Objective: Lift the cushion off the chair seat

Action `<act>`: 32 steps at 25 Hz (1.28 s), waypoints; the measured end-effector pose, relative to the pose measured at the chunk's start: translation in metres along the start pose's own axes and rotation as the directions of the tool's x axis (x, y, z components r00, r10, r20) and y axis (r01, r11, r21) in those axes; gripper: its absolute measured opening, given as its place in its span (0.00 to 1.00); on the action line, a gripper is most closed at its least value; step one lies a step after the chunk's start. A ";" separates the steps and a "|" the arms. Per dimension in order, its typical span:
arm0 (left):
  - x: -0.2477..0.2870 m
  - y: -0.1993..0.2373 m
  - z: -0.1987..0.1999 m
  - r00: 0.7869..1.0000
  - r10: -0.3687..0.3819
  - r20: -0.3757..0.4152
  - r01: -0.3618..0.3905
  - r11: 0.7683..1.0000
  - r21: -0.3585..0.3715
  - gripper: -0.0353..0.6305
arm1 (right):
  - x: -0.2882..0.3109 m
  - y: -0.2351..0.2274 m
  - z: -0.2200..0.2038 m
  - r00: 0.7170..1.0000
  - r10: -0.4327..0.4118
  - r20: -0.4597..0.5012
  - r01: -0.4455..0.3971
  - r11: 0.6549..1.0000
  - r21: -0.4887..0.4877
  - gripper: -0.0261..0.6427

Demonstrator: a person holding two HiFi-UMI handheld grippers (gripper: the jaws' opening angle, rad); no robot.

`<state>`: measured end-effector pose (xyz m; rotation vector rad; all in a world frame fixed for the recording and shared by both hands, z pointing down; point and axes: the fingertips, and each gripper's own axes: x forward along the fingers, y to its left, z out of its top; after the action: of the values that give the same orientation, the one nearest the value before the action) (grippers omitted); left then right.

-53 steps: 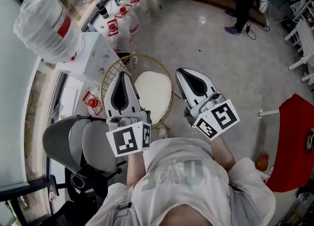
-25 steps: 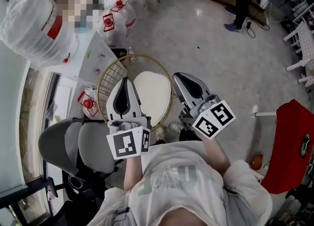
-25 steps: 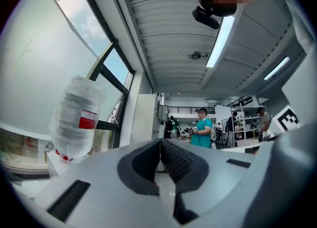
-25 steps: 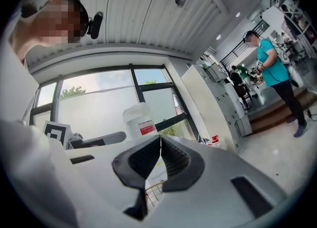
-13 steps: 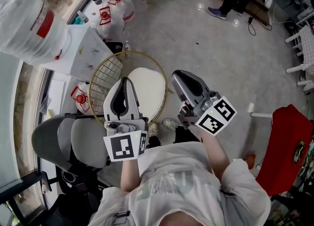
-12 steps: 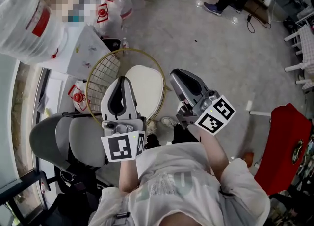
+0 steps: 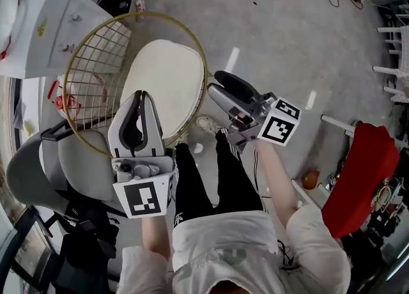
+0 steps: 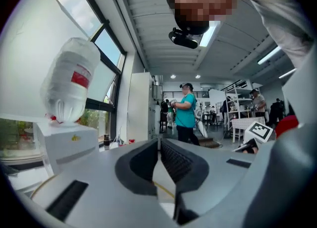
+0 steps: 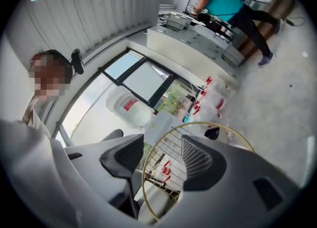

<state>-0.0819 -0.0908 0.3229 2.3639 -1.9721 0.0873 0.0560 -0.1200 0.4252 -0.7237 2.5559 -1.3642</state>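
Note:
A round cream cushion (image 7: 167,82) lies on the seat of a wire chair (image 7: 96,69) with a gold rim. My left gripper (image 7: 142,93) is over the cushion's near edge, its jaws shut with nothing between them (image 8: 159,142). My right gripper (image 7: 216,80) hangs just right of the chair's rim, beside the cushion. Its jaws have just been opening and stand apart (image 9: 162,145) with nothing between them; through the gap I see the gold rim and a pale bit of the cushion (image 9: 154,205). Neither gripper touches the cushion.
A grey office chair (image 7: 64,165) stands left of the wire chair. A white cabinet (image 7: 45,18) with a water jug (image 8: 69,85) is behind it. A red chair (image 7: 358,171) is at the right. My legs (image 7: 204,184) are below. A person in teal (image 8: 187,113) stands far off.
Both grippers have come down towards the chair, which now looks larger and nearer. The right gripper has rolled and its jaws have opened. The left gripper's jaws stay shut.

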 end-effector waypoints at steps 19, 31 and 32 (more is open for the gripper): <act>-0.026 0.020 -0.158 0.986 0.113 -0.121 -0.127 0.985 -0.118 0.07 | -0.011 -0.158 -0.208 0.962 -0.086 -0.259 0.173 0.926 0.334 0.38; -0.021 0.025 -0.160 0.988 0.100 -0.117 -0.114 0.987 -0.115 0.07 | 0.001 -0.192 -0.240 0.944 -0.110 -0.310 0.225 0.904 0.363 0.38; -0.021 0.026 -0.161 0.988 0.102 -0.118 -0.116 0.986 -0.118 0.07 | 0.002 -0.193 -0.244 0.942 -0.111 -0.316 0.228 0.903 0.363 0.38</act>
<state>-0.1116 -0.0614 0.4815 2.1270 -1.9916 0.0968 0.0345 -0.0314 0.7226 -0.7294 2.3268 -2.1077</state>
